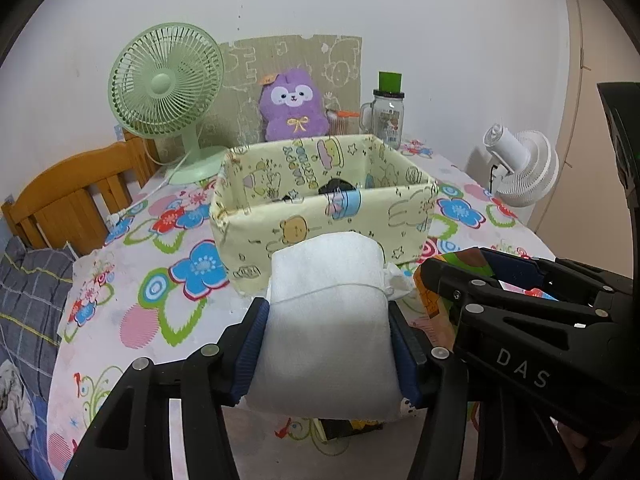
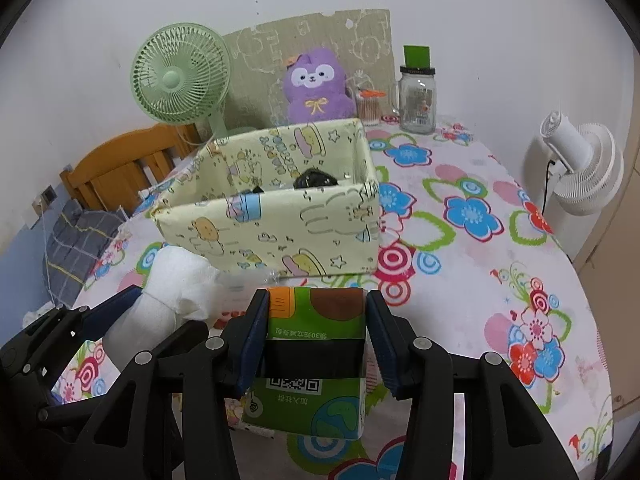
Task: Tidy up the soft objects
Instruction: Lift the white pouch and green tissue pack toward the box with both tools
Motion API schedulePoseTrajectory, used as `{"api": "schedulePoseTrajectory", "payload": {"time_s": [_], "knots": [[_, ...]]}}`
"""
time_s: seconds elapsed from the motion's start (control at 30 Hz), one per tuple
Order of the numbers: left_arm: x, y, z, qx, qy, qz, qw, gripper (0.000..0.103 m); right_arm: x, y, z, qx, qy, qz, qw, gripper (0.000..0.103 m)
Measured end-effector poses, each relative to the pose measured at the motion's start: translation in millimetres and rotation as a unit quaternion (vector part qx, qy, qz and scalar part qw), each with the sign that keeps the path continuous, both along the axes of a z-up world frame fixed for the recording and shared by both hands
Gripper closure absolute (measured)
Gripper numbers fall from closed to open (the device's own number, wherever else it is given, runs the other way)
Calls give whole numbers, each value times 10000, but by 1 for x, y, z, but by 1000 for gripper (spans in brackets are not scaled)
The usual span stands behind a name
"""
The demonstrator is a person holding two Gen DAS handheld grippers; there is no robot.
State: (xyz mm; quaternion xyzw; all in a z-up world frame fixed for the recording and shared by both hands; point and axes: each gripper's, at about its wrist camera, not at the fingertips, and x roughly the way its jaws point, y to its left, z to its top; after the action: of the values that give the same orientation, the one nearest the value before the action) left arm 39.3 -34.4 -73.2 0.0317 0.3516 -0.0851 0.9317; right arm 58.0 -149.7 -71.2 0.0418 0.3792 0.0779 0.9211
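On my far left a wooden slatted chair back (image 1: 68, 196) stands beside the desk (image 1: 132, 320), which wears a white cloth printed with blue, red and pink flowers. A pale green round table fan (image 1: 166, 80) stands at the desk's back left, and just right of it a purple plush toy with a white face (image 1: 294, 106) leans against a beige cardboard sheet with line drawings (image 1: 292, 64).

In front of the plush sits the pale yellow fabric storage box printed with cartoon animals (image 1: 324, 216), open on top, with something dark lying inside — I cannot tell what.

My left tool (image 1: 326, 344) hangs just before the box's near wall. Its blue-padded jaws press both sides of a white soft bundle of wadded tissue-like material (image 1: 328, 320), held up off the cloth.

Right of it, my right tool (image 2: 316, 336) is about half closed on a green soft pack with a black band and printed code (image 2: 316, 360) — the pads (image 2: 252, 340) grip its two sides, and it too is clear of the desk, near the box's front.

Further right at the back stands a clear glass mug-jar with a green lid (image 1: 388, 114), and beyond the desk's right edge a white round fan (image 1: 524, 168).
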Motion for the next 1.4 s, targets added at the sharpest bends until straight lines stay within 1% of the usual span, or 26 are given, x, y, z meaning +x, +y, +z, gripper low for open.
{"api": "schedulePoseTrajectory", "payload": {"time_s": [0.4, 0.93, 1.4], "knots": [[2, 1, 19, -25, -188, 44, 9998, 44, 3, 3, 24, -58, -198, 29, 9998, 52], [3, 1, 54, -59, -603, 71, 9981, 45, 4, 2, 64, -64, -629, 27, 9980, 52], [12, 4, 85, -38, -911, 143, 9957, 45, 13, 3, 93, -69, -949, 51, 9954, 52]]}}
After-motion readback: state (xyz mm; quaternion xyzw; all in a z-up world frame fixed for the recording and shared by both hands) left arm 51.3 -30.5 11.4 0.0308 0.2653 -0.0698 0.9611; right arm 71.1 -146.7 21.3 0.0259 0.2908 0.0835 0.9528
